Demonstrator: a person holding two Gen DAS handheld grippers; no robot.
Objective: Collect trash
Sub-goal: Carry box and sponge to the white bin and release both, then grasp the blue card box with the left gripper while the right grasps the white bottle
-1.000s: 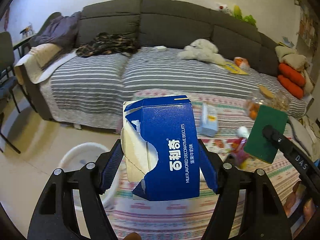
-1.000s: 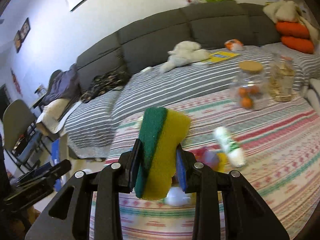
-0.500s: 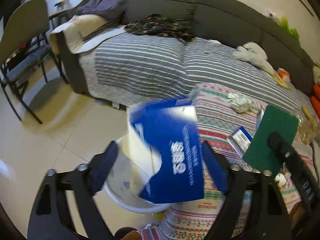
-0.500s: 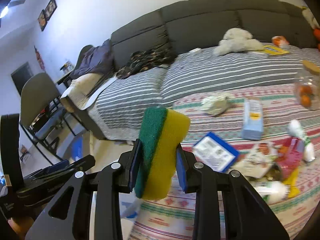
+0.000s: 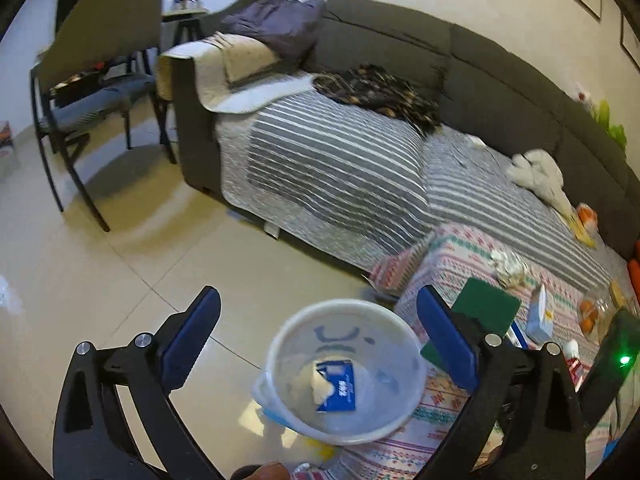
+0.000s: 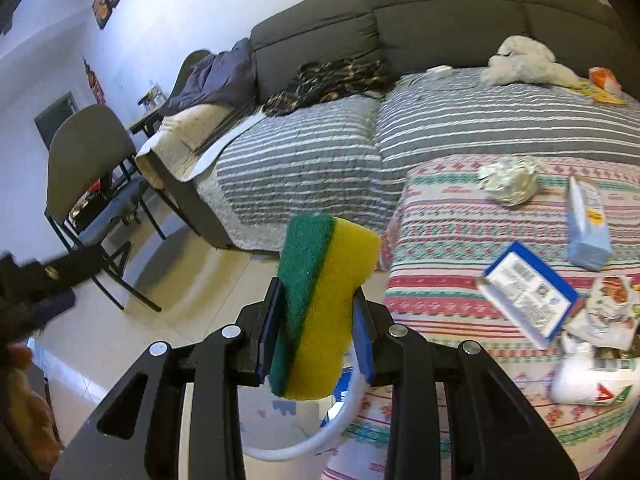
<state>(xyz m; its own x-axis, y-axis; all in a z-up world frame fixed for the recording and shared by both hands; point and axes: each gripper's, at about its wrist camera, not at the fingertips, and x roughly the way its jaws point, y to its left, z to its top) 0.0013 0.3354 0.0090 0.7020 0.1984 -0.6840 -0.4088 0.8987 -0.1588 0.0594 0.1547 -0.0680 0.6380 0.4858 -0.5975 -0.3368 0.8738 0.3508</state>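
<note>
My left gripper (image 5: 318, 296) hovers over a white bin (image 5: 280, 344) on the floor. Its jaws are opening, wide apart, with nothing between them. A blue biscuit box (image 5: 338, 386) lies inside the bin. My right gripper (image 6: 316, 292) is shut on a yellow and green sponge (image 6: 324, 280), held above the bin's rim (image 6: 352, 404) beside the table corner. The sponge's green face (image 5: 486, 308) shows behind the left gripper's right finger. Trash lies on the patterned tablecloth (image 6: 440, 240): crumpled paper (image 6: 510, 178), a light blue carton (image 6: 588, 224), a flat blue-edged box (image 6: 528, 294) and wrappers (image 6: 612, 312).
A grey sofa with a striped cover (image 5: 340, 168) runs behind the table, with clothes and a white plush toy (image 6: 524, 60) on it. A dark chair (image 5: 96, 60) stands at the left on the tiled floor (image 5: 120, 280). A white bottle (image 6: 580, 380) lies near the table's front.
The left gripper swung left from the table to over the bin and let go of the blue box, which now lies in the bin. The right gripper carried the sponge left toward the bin.
</note>
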